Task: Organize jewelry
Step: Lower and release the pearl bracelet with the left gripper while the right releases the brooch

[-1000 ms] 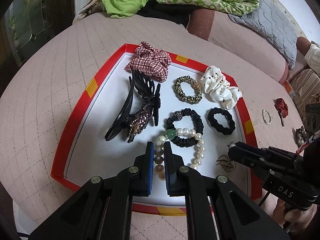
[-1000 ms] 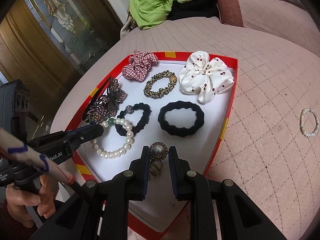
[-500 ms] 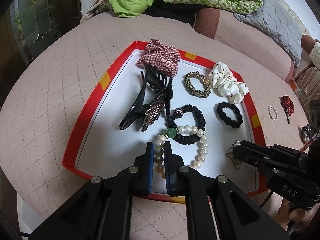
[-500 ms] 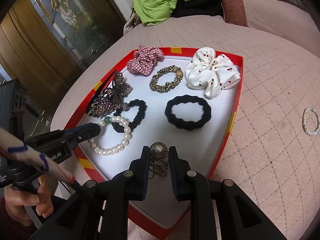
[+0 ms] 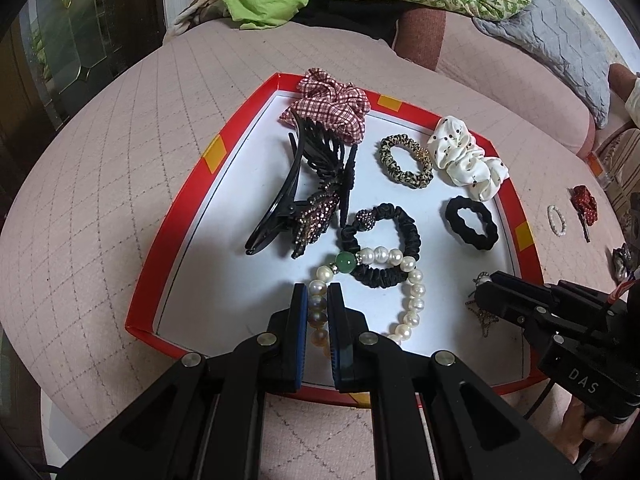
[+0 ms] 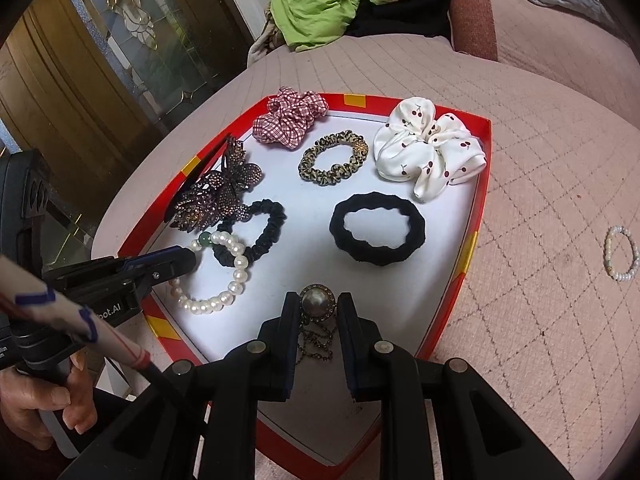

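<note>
Pearl beads of the bracelet [image 5: 404,280] sit clamped between the fingers [image 5: 299,320] of the left gripper [image 5: 318,312], the rest of the loop trailing ahead and to their right across the white floor of the red tray [image 5: 176,216], over a black scrunchie [image 5: 384,240]. Ahead and left of those fingers lies a black claw clip [image 5: 304,188], with a checked scrunchie [image 5: 328,108] beyond it. The right gripper [image 6: 319,320] has its fingers [image 6: 289,320] slightly apart around a pearl brooch [image 6: 315,303], its chain hanging between them; whether they touch it cannot be told. Ahead of them lie a black hair band [image 6: 378,234], a leopard scrunchie [image 6: 333,157] and a white scrunchie [image 6: 430,148]. To their right, outside the tray, a small bead ring [image 6: 621,253] rests on the pink quilted bed [image 6: 540,200].
</note>
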